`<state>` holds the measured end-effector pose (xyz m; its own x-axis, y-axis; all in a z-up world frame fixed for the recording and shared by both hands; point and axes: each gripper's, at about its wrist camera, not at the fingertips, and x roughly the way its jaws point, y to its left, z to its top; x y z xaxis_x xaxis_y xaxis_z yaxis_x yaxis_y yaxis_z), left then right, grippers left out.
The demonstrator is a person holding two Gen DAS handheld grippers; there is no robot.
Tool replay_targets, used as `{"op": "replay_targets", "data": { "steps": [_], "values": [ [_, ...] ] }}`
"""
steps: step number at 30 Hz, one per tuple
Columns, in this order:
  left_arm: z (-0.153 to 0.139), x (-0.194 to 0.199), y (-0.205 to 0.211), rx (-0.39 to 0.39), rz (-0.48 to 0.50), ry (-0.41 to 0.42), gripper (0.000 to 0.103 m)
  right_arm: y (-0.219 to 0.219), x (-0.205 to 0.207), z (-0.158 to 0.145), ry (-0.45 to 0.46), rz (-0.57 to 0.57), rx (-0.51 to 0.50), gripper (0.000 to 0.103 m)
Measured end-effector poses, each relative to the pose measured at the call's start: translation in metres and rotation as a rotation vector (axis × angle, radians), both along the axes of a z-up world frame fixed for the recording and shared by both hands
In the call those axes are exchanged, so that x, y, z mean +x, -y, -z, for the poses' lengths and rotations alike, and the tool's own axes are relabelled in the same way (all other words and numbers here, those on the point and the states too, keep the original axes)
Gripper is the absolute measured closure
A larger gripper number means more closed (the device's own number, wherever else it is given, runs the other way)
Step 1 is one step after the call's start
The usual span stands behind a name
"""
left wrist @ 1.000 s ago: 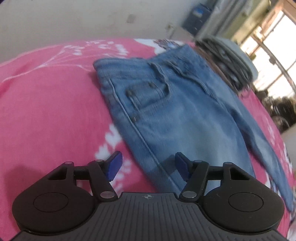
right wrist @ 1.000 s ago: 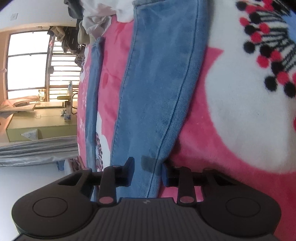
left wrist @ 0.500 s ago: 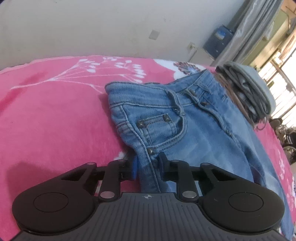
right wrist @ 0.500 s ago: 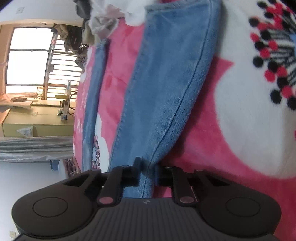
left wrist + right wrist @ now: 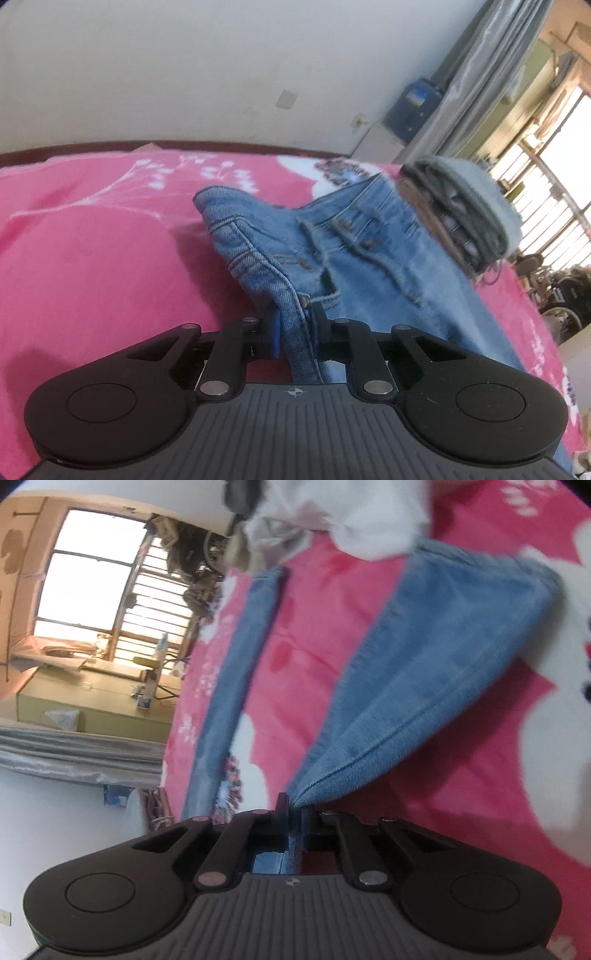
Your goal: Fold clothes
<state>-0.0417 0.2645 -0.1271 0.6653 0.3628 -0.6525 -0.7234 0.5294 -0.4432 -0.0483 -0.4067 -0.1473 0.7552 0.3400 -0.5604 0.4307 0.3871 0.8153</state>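
Note:
A pair of blue jeans lies on a pink flowered blanket. My left gripper is shut on the jeans' side seam near the front pocket and lifts that edge off the blanket. In the right wrist view, my right gripper is shut on the side edge of one jeans leg, which rises in a taut fold from the blanket. The other leg lies flat to the left.
A stack of folded grey and brown clothes sits on the bed just beyond the jeans' waistband. A heap of white and dark clothes lies past the leg ends. A wall and a barred window are behind.
Both grippers have closed on the jeans and raised them: the left took the pocket-side seam, the right took the leg edge, and the cloth now lifts off the blanket.

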Motion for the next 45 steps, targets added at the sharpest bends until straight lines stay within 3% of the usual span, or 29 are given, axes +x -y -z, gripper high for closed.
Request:
{"op": "replay_targets", "data": {
  "steps": [8, 15, 21, 25, 28, 30, 31, 33, 36, 38, 40, 42, 45],
  "values": [
    [-0.027, 0.026, -0.002, 0.051, 0.035, 0.113, 0.090, -0.005, 0.053, -0.043, 0.106, -0.007, -0.045, 0.096],
    [-0.046, 0.081, -0.005, 0.102, 0.058, 0.181, 0.092, -0.008, 0.116, -0.068, 0.163, -0.007, -0.071, 0.097],
    [-0.052, 0.131, -0.011, 0.153, 0.098, 0.186, 0.092, -0.011, 0.183, -0.075, 0.176, -0.003, -0.084, 0.097],
    [-0.043, 0.184, -0.019, 0.207, 0.130, 0.149, 0.092, -0.016, 0.245, -0.064, 0.137, 0.004, -0.094, 0.097],
    [-0.011, 0.239, -0.035, 0.199, 0.225, 0.076, 0.086, -0.026, 0.311, -0.039, 0.107, -0.025, -0.111, 0.093],
    [0.018, 0.262, -0.051, 0.125, 0.275, 0.023, 0.075, -0.027, 0.357, -0.001, 0.036, -0.072, -0.065, 0.088],
    [0.031, 0.268, -0.061, 0.070, 0.274, -0.003, 0.074, -0.028, 0.371, 0.017, -0.019, -0.093, -0.028, 0.081],
    [0.035, 0.255, -0.074, -0.004, 0.249, 0.071, 0.074, -0.033, 0.385, 0.041, -0.099, -0.116, 0.024, 0.081],
    [0.018, 0.223, -0.080, 0.028, 0.273, 0.212, 0.061, -0.045, 0.374, 0.027, -0.017, -0.175, -0.037, 0.055],
    [0.005, 0.200, -0.084, 0.027, 0.303, 0.245, 0.056, -0.054, 0.356, 0.012, 0.046, -0.239, -0.048, 0.051],
    [-0.005, 0.179, -0.088, -0.008, 0.333, 0.208, 0.048, -0.062, 0.336, -0.004, 0.107, -0.308, -0.046, 0.049],
    [-0.011, 0.159, -0.090, -0.042, 0.348, 0.129, 0.047, -0.072, 0.317, -0.012, 0.127, -0.401, 0.023, 0.047],
    [-0.001, 0.136, -0.096, -0.126, 0.359, 0.023, 0.044, -0.103, 0.286, -0.002, 0.037, -0.549, 0.114, 0.036]
  ]
}}
